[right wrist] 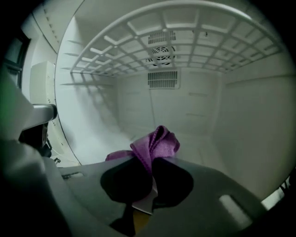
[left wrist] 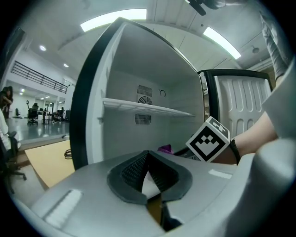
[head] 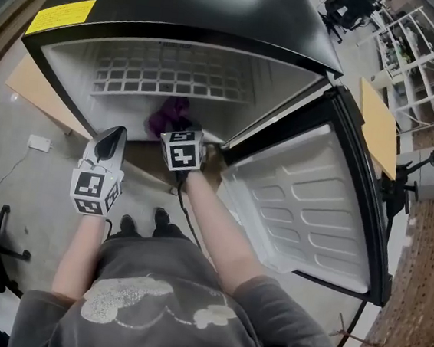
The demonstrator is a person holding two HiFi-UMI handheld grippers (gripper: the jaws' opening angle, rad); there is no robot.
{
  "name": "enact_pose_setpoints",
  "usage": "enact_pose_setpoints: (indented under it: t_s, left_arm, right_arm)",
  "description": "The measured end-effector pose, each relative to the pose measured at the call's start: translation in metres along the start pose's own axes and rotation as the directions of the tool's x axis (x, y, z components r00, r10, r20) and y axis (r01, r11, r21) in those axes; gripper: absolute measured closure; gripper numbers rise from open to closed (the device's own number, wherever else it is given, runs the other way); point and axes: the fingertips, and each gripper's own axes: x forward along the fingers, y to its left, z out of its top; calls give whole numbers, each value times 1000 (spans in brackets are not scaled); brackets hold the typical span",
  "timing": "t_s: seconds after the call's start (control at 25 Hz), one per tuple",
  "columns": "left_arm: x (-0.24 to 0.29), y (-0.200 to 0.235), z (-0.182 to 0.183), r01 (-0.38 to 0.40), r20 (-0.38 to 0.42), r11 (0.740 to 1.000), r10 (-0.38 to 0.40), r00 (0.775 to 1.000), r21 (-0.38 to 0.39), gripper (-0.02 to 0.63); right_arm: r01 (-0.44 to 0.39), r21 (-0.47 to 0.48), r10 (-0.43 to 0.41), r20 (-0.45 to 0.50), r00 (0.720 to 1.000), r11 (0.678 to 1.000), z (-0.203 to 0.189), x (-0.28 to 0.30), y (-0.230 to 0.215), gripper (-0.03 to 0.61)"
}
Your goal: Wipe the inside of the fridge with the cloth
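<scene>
The black fridge (head: 219, 7) stands open, with a white inside and a wire shelf (head: 174, 72). My right gripper (right wrist: 152, 160) reaches into the lower compartment, shut on a bunched purple cloth (right wrist: 156, 144). In the head view the cloth (head: 171, 112) shows just beyond that gripper's marker cube (head: 182, 150), above the fridge floor. My left gripper (head: 114, 133) hangs outside the opening at the fridge's left front edge. It is shut (left wrist: 148, 156) with nothing in it. The left gripper view also catches a bit of the cloth (left wrist: 165, 149) beside the right marker cube (left wrist: 208, 140).
The fridge door (head: 298, 208) is swung wide to the right, its ribbed white liner facing me. The back wall has a vent grille (right wrist: 163, 78). Wooden boards lie at the left (head: 37, 92) and behind the door (head: 378, 124). A white adapter (head: 39, 142) lies on the floor.
</scene>
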Motion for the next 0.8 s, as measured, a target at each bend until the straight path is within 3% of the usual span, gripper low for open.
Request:
enact_pose_setpoints:
  t_s: [0.28, 0.52, 0.8]
  left_arm:
    - [19, -17, 3, 42, 12, 999, -42, 999, 8, 595]
    - [31, -19, 21, 59, 43, 998, -60, 997, 18, 595]
    - [32, -15, 23, 57, 38, 998, -58, 998, 21, 595]
  right_arm:
    - [195, 89, -191, -47, 980, 977, -15, -17, -59, 535]
    - [245, 91, -257, 161, 953, 965, 35, -32, -74, 535]
    - [338, 208, -373, 162, 913, 918, 46, -46, -100, 535]
